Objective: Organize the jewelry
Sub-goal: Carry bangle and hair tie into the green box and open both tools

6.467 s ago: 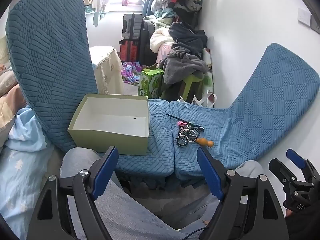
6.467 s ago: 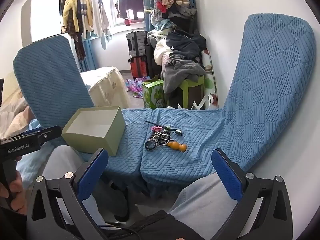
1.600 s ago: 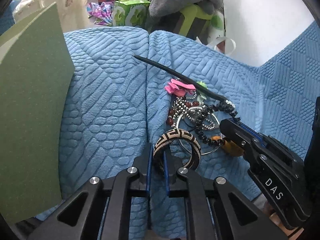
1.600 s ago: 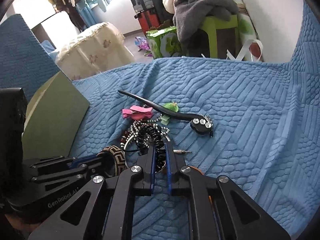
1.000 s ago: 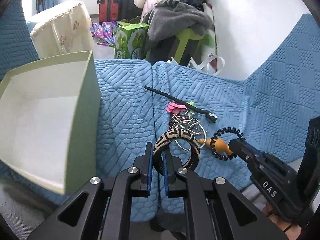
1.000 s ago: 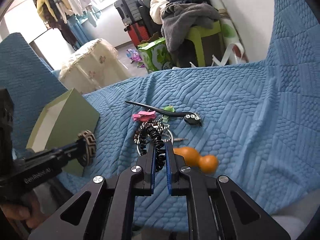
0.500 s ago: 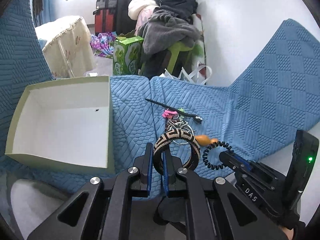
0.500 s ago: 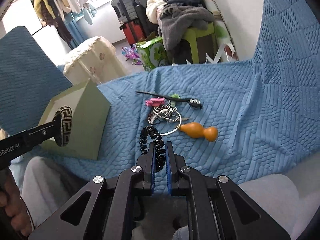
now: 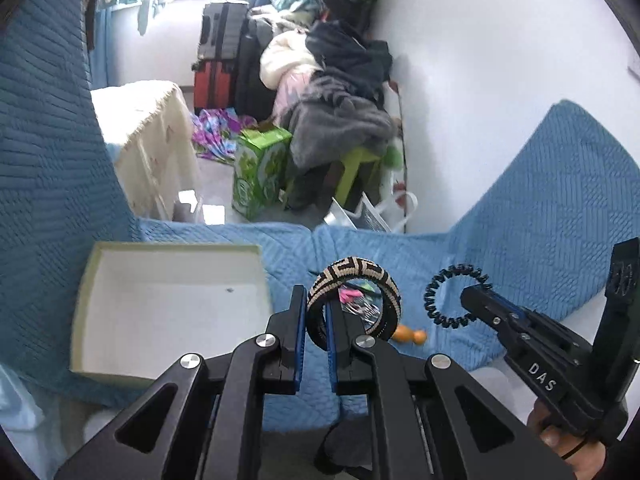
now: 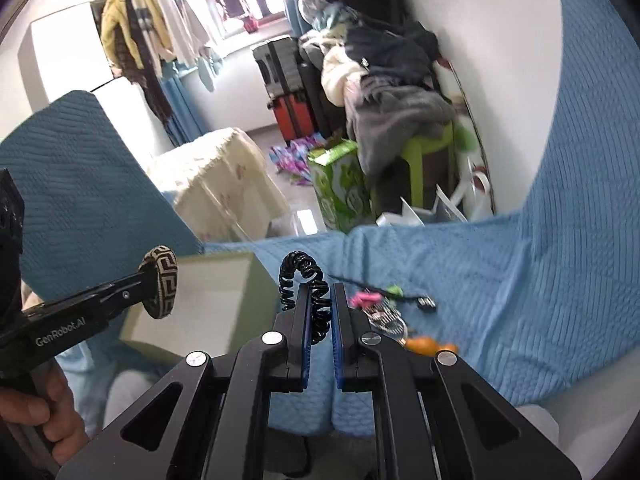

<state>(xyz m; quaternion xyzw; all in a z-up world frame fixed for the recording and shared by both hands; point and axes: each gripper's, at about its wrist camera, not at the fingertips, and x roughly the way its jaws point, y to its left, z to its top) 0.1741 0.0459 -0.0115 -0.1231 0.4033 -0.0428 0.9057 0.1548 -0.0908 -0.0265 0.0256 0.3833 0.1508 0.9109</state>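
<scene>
Blue quilted sofa cover (image 9: 500,256) carries an open green box (image 9: 168,308) at left and loose jewelry (image 10: 384,312) at right. Raised above it, the left tool (image 9: 316,320) pinches a patterned bangle (image 9: 354,280), while the right tool (image 10: 320,316) clamps a black coiled band (image 10: 304,280).

A lived-in home bedroom: clothes on a rail (image 10: 148,36) at upper left, suitcases (image 9: 218,60) by the window, laundry heaped on a green stool (image 9: 354,168) mid-frame, blue quilted cover (image 9: 520,248) below.

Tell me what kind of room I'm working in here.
Most likely a lived-in bedroom or spare room: clothes hang on a rack, suitcases stand by the window, and laundry is heaped against the wall.
</scene>
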